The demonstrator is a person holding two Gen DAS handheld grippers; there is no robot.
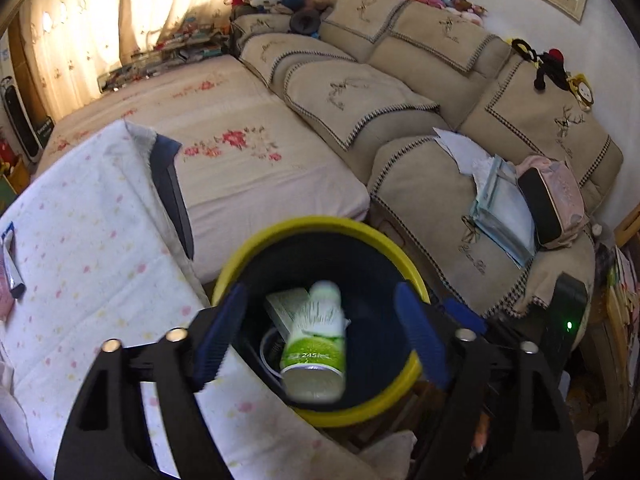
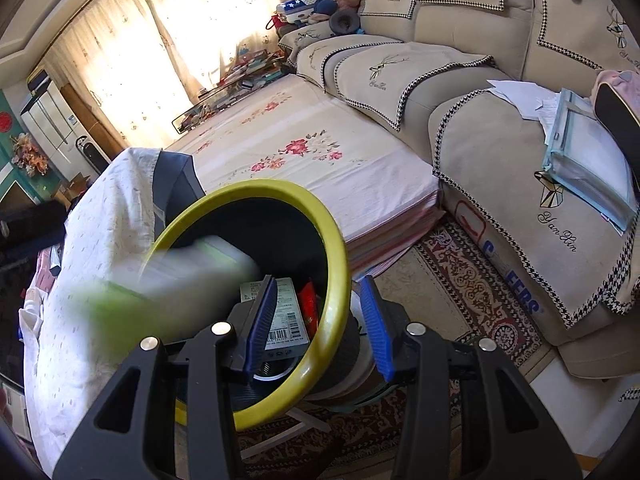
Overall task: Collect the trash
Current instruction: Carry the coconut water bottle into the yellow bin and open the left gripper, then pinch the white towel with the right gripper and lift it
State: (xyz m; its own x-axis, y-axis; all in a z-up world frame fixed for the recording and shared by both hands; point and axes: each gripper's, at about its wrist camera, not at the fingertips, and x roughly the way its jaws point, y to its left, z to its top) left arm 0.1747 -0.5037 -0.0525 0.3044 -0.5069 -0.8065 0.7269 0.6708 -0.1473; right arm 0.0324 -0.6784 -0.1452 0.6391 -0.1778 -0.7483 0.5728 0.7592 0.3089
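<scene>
Bottle over the bin, both grippers at the rim.

Left gripper (image 1: 320, 336) spread wide, holding nothing; green-and-white bottle (image 1: 316, 344) between its fingers, blurred, inside the yellow-rimmed bin (image 1: 320, 416). Right gripper (image 2: 320, 328) straddles the bin rim (image 2: 338, 280); contact not discernible. Bottle (image 2: 168, 280) smeared to its left; bin contents largely hidden.
</scene>
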